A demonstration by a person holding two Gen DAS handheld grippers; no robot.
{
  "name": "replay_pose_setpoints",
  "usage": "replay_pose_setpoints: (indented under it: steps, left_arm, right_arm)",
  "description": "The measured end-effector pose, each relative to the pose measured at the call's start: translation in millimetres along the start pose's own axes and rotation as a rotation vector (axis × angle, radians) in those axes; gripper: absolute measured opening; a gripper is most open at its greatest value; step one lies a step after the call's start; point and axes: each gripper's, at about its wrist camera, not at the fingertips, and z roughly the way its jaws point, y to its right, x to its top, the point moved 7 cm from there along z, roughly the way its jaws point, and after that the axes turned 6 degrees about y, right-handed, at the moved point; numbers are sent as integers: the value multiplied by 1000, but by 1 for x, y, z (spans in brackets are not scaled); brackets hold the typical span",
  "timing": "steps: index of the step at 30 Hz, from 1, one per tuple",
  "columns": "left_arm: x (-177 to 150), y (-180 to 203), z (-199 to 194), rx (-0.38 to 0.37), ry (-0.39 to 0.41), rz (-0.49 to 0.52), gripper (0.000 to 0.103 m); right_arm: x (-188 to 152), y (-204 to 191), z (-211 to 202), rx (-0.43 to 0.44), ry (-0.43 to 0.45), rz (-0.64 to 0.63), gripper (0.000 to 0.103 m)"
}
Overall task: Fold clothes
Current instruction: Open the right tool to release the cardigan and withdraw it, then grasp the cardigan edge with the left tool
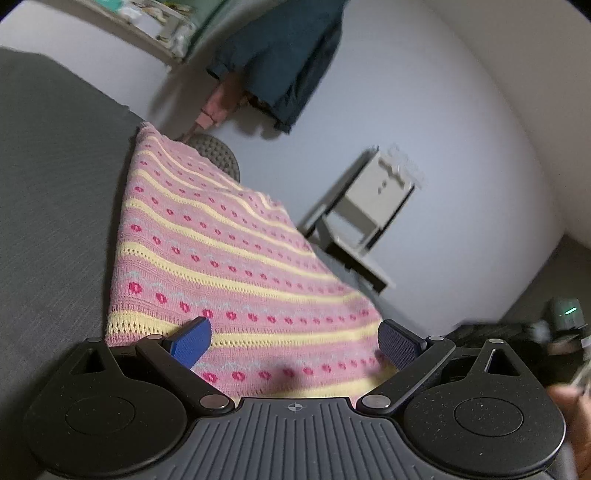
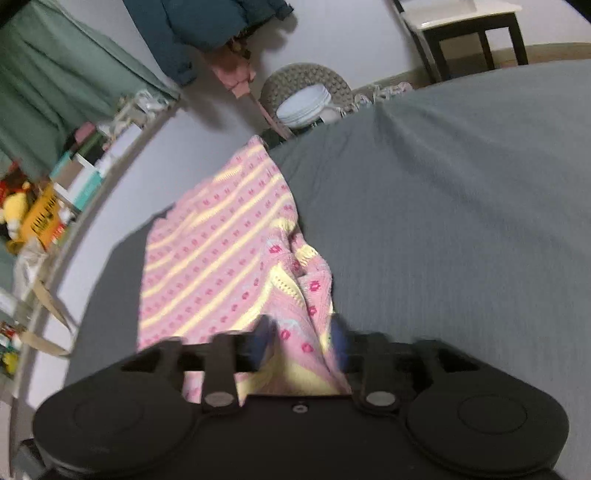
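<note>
- A pink knitted garment (image 1: 221,258) with yellow stripes and red dots is spread on a grey bed (image 1: 48,192).
- The left claw (image 1: 295,341) is held released above the garment's near edge.
- The right claw (image 2: 303,341) is clenched on a bunched fold of the garment (image 2: 221,258).

grey bedcover (image 2: 461,206), woven basket (image 2: 306,79), dark jacket (image 1: 284,55), small table (image 2: 469,26)

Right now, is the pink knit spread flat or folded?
Mostly spread; the pink knit bunches where the right gripper pinches a fold.
</note>
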Motion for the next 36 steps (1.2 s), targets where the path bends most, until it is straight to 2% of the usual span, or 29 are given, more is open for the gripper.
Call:
replay_pose_setpoints:
  steps: [1,3,5,6,7,10,12,14,16,19,21,27,33,36]
  left_arm:
    - [1,4,-2,-8,-19,23,97]
    - [6,13,-8,-39,-37,57,97]
    - [12,24,-17,-80,-37,91,97]
    - [16,34,-22,-108,-39,127,97]
    - [19,44,-27,-138,-44,170,98]
    - [21,82,-42,-255,-83,359,103]
    - [11,109,-53,-336,-133,537,103]
    - [-6,130,-62,-405,-209,699,103]
    - [-26,144,-68,-431,-297,838,103]
    - [-51,152,-72,-348,-361,1034,103]
    - [-67,156,-76,-295,-388,1180,103]
    - [-119,162,-90,-152,-363,1737,103]
    - [-136,159,-87,-3,-352,1902,102]
    - [-148,164,-85,8,-364,1939,87]
  right_arm:
    - [0,0,-13,-8,-6,-30,53]
    - [0,-1,-41,-24,-4,-89,56]
    - [0,-3,-76,-45,73,-146,58]
    - [2,-5,-92,-46,111,-166,63]
    - [6,-7,-104,-27,145,-164,72]
    - [27,-11,-143,13,310,-132,74]
    - [41,-10,-166,13,432,-102,83]
    - [46,-3,-176,-38,515,-84,98]
    - [48,7,-177,-96,548,-71,99]
    - [47,23,-165,-146,509,-37,101]
    - [46,29,-156,-141,486,-16,101]
    - [46,33,-150,-148,461,-16,103]
    - [40,37,-156,-153,450,4,103]
    - [39,38,-156,-155,448,9,103]
